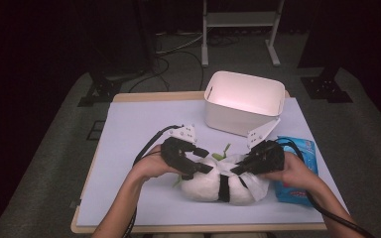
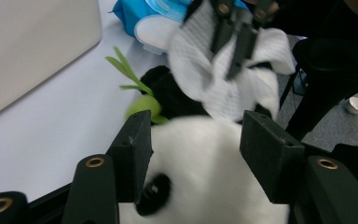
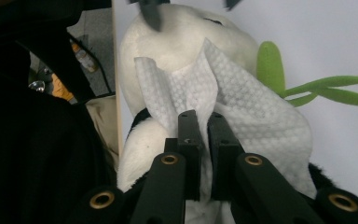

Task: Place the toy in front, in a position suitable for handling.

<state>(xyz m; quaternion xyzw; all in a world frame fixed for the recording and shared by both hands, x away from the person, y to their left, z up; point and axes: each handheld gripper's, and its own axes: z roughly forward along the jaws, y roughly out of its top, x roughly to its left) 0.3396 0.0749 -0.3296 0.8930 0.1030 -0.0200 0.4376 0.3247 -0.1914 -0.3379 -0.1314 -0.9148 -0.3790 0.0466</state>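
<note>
**Panda plush gets a wipe-down, 1 gripper steadying, 1 scrubbing**

Here we are at the near middle of the table, and the panda plush (image 1: 206,182) lies on its side on the pale sheet (image 1: 129,129), head toward 9 o'clock, black band across its middle. The left gripper (image 1: 204,159) comes in from 9 o'clock and sits over the head: in the left gripper view its 2 jaws stand about half open, 1 on each side of the white fur, close against it, though I can't say for sure the pads are pressing. To my eye that is a bracing job, keeping the toy from sliding while the other side works.

Over at 3 o'clock, the right gripper (image 1: 237,169) has its jaws pinched right together on a white wet wipe (image 3: 242,100), and the loose cloth fans out over the plush's body. Gripping it at a bunched fold leaves a wide flap free, which looks like the point: more cloth on the fur per stroke.

The green leaf sprig (image 1: 223,151) pokes out at 12 o'clock of the toy, clear of both tools. The blue wipes pack (image 1: 297,171) rests just beside the right hand at 3 o'clock, handy for a fresh sheet. The white bin (image 1: 243,101) waits at 12 o'clock, well apart, probably for the used wipe or the cleaned toy.
</note>
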